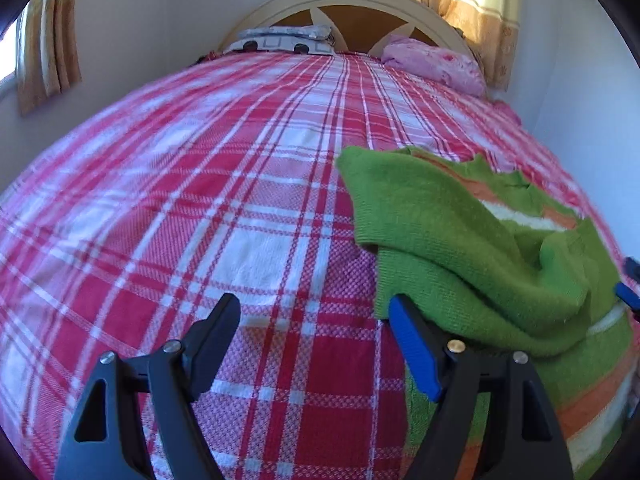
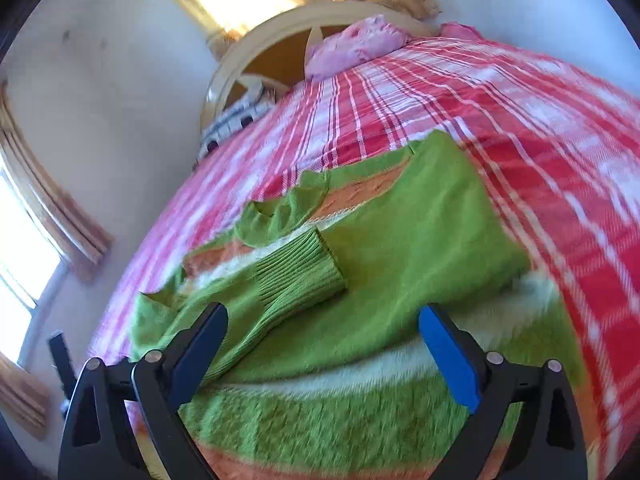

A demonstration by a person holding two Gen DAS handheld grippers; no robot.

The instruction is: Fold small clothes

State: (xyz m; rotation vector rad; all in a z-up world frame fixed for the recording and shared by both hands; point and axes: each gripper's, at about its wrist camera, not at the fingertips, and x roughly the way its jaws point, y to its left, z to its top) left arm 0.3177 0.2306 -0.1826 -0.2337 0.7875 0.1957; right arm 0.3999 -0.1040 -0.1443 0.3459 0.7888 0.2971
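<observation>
Now green sweater [image 2: 380, 240] under open right tongs [image 2: 324, 316], beside left tongs [image 1: 314, 308].

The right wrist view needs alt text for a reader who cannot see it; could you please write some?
A green sweater with orange and white stripes lies on a red and white plaid bedspread, one ribbed sleeve cuff folded across its body. The open right gripper hovers over it, holding nothing. A pink pillow sits by the headboard.
</observation>
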